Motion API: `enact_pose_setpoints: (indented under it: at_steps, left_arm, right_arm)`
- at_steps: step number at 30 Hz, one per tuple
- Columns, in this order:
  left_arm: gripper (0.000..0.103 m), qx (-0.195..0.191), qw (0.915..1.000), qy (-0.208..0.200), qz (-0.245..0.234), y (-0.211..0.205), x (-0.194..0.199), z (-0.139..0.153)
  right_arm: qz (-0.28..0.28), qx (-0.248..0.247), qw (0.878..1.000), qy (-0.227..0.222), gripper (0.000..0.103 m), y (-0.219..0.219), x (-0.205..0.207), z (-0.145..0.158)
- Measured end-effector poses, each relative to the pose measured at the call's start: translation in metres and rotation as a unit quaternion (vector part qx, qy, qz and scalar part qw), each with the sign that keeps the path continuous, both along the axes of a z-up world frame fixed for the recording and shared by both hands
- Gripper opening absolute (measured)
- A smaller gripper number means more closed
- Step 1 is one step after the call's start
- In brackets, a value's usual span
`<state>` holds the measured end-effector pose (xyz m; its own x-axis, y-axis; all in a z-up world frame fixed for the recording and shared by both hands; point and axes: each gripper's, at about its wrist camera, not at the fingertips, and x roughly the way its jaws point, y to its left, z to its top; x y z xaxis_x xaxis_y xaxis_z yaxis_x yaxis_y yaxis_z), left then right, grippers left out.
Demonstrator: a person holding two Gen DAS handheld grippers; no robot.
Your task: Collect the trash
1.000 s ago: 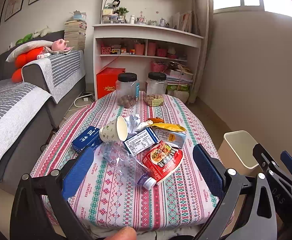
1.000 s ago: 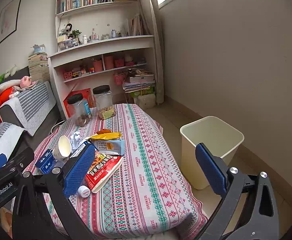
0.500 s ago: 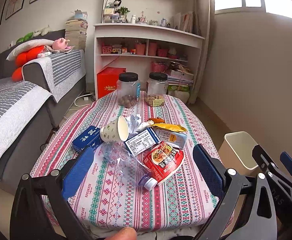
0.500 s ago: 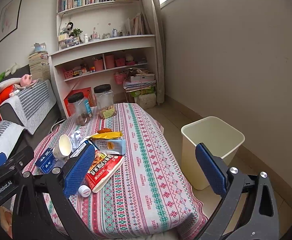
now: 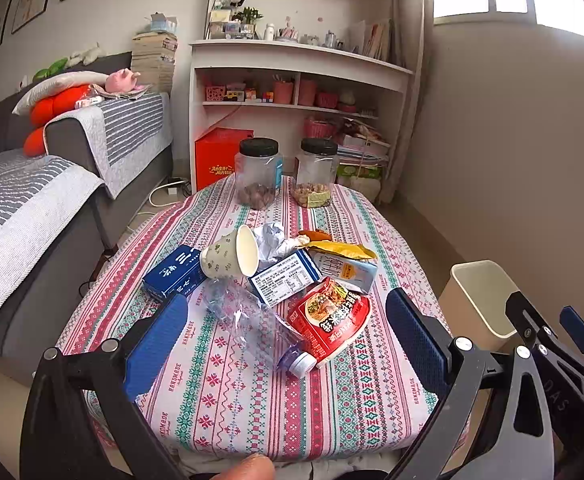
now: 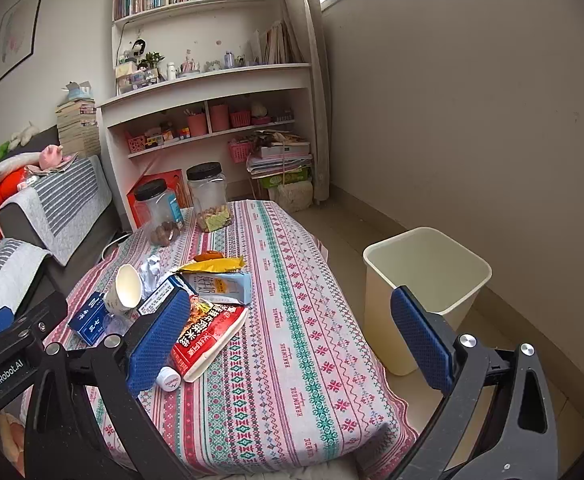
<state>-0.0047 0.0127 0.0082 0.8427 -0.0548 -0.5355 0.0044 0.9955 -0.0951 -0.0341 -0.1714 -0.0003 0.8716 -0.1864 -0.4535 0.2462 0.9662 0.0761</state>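
Both the left gripper (image 5: 285,336) and right gripper (image 6: 287,336) are hanging wide and empty. The trash pile (image 5: 292,276) is sitting mid-frame; only the right view is showing the whole bin (image 6: 426,292), lower right.

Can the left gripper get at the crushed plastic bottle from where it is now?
Probably yes. The left gripper is open and empty, and the crushed plastic bottle lies on top at the pile's near edge, with nothing in front of it.
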Motion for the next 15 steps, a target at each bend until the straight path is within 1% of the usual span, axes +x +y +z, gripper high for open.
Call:
enact_pose_setpoints:
  at_steps: [10,12,13,15]
  left_arm:
    - [0.096,-0.001,0.9999,0.013,0.002,0.002,0.007,-0.009]
    - [0.096,-0.004,0.9995,0.031,0.009,0.006,0.013,-0.018]
    - [0.096,-0.006,0.9990,0.043,0.013,0.008,0.016,-0.023]
    - [0.096,-0.006,0.9957,0.089,0.024,0.014,0.028,-0.042]
  right_arm:
    - [0.000,0.001,1.000,0.014,0.096,-0.001,0.007,-0.007]
    - [0.000,0.003,1.000,0.026,0.096,-0.001,0.011,-0.010]
    - [0.001,0.008,0.999,0.040,0.096,-0.002,0.015,-0.014]
    - [0.008,0.024,0.997,0.077,0.096,-0.005,0.025,-0.025]
